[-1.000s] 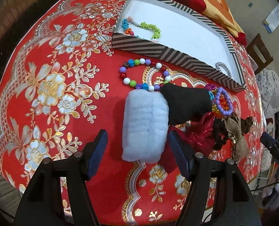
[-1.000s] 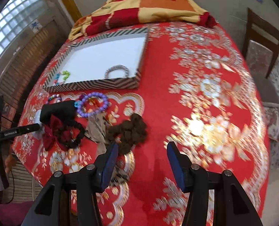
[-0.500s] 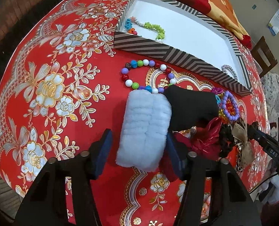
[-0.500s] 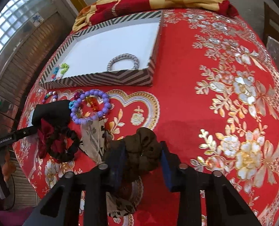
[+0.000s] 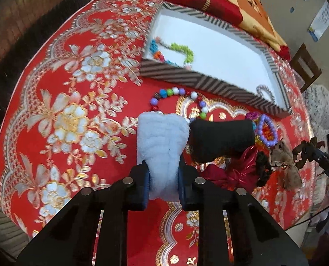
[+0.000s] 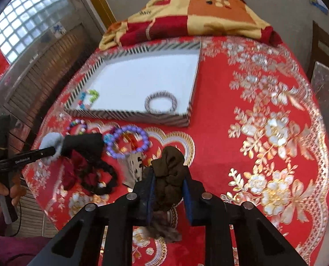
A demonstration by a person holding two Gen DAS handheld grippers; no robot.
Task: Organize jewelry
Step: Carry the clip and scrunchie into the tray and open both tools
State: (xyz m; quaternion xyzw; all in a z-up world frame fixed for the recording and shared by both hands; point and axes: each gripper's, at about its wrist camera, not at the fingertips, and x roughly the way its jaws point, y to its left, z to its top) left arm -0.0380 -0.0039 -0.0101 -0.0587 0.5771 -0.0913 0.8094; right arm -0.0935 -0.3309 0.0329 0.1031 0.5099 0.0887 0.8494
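Note:
My left gripper [image 5: 163,178] is shut on a fluffy white band [image 5: 161,141] at the near side of the red floral table. My right gripper [image 6: 167,191] is shut on a brown scrunchie [image 6: 169,173] and holds it just above the cloth. The striped tray [image 6: 129,118] with a white floor stands beyond; it holds a green bead string [image 5: 183,49] and a silver bracelet [image 6: 161,102]. On the cloth lie a black band [image 5: 222,138], a multicolour bead bracelet [image 5: 177,98], a purple bead bracelet [image 6: 127,141] and a dark red scrunchie [image 5: 228,173].
A black braided hair tie [image 6: 102,177] and a tan bow [image 5: 285,161] lie among the pile. A folded red and yellow blanket [image 6: 186,13] sits behind the tray. A chair [image 6: 326,77] stands at the right of the table.
Both grippers moved forward and closed: the left on the white band, the right on the brown scrunchie, which is now lifted off the pile.

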